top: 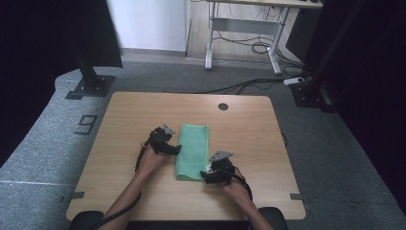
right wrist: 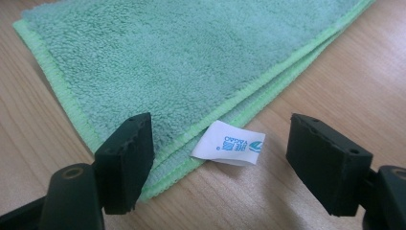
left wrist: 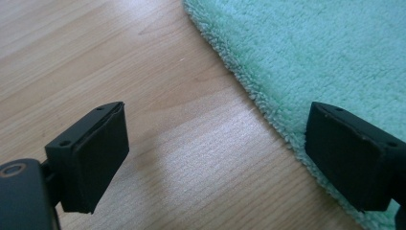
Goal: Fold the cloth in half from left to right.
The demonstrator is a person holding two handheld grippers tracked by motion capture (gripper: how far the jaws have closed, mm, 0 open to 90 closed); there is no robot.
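On the worktop our folded green towel lies with its long axis running near to far. The left gripper straddles its left edge, the right gripper its near right corner (white label between), jaws spread, pinching nothing.

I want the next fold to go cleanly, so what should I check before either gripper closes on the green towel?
1. Towel lies flat, folded into a strip: ok.
2. Left gripper open, the towel's long edge between its jaws: ok.
3. Right gripper open at the towel's near corner: ok.
4. White label sits between the right jaws and may get pinched: not ok.
5. All layers will be caught: cannot tell.
6. Bare table beyond the towel: ok.
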